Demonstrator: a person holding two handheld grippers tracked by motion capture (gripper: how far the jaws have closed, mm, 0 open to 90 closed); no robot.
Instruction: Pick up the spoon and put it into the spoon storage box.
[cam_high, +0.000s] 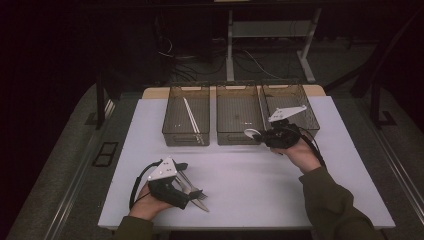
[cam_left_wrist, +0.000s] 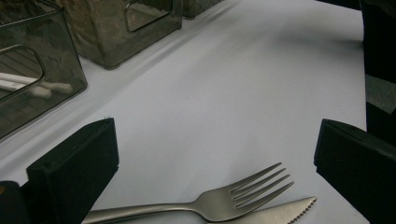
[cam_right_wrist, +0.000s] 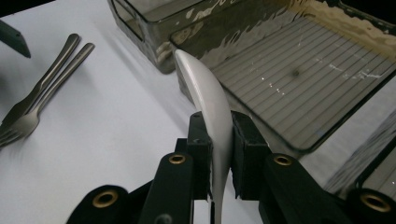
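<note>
Across the white table (cam_high: 250, 185), three clear smoky bins stand in a row along the far edge: the left bin (cam_high: 186, 122) holds white chopsticks (cam_high: 192, 120), the middle bin (cam_high: 239, 122) looks bare on its ribbed floor, and the right bin (cam_high: 292, 100) sits partly behind the right gripper (cam_high: 272, 136). That gripper, held in the right hand (cam_high: 300, 155), hovers at the near rim of the middle bin with its jaws closed on a white spoon (cam_high: 251, 133); in the right gripper view the spoon (cam_right_wrist: 212, 107) stands clamped between the two black jaws, its bowl rising toward the bin's corner. Near the front left of the table, the left gripper (cam_high: 192, 192) rests in the left hand (cam_high: 147, 202) with its jaws spread wide and holding nothing. A steel fork (cam_left_wrist: 219, 203) and a serrated knife (cam_left_wrist: 280, 212) lie side by side on the sheet between those jaws, touching or nearly touching each other. Olive sleeves (cam_high: 335, 205) cover both forearms. Beyond the table the room is dark, with grey carpet (cam_high: 65, 170), loose cables (cam_high: 260, 60) on the floor, and the white legs of another desk (cam_high: 230, 45).
</note>
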